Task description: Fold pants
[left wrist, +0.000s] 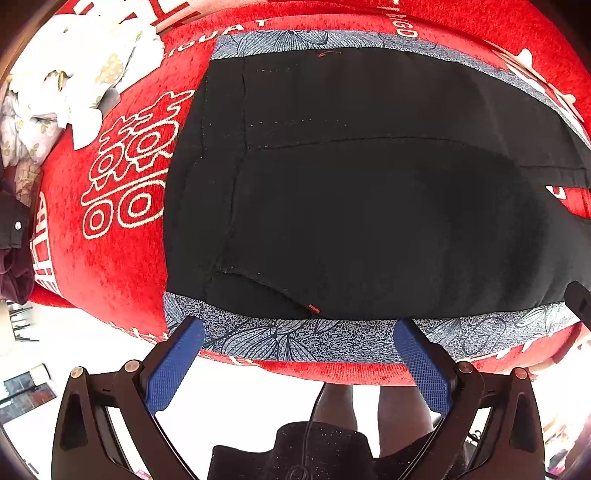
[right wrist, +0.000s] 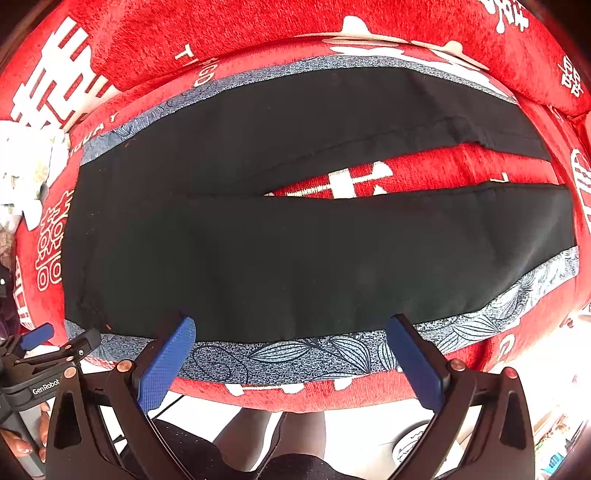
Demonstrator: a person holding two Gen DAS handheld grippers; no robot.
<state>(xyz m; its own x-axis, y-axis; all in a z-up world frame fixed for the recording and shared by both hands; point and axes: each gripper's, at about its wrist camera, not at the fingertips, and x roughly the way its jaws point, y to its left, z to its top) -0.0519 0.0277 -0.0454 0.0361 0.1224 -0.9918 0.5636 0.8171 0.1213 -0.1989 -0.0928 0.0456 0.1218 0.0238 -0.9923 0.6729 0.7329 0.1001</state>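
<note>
Looking at this, the folding hasn't really started yet, as far as I can tell. The pants (right wrist: 295, 251) are lying flat on a red cloth (right wrist: 258, 33) with white lettering, waist end off to the left and both legs running out to the right. There's a wedge of red showing between the two legs in the right wrist view, so they aren't stacked on each other. A grey leaf-print stripe (right wrist: 295, 354) runs down the near side seam and another along the far one.

Both grippers sit at the near edge. The left gripper (left wrist: 299, 332) is spread wide with nothing in it, blue pads (left wrist: 173, 365) resting over the stripe near the waist and pocket area. The right gripper (right wrist: 291, 332) is just as wide open and also empty, further along the near leg. From the right wrist view you can see the left gripper off to the side, so they're well apart along that edge.

So what's done: pants spread out and pretty smooth, grippers lined up. What's left is basically everything. My guess is near leg over far leg first, then folding the length in. A white patterned bundle (left wrist: 70, 74) sits at the far left corner, out of the way.
</note>
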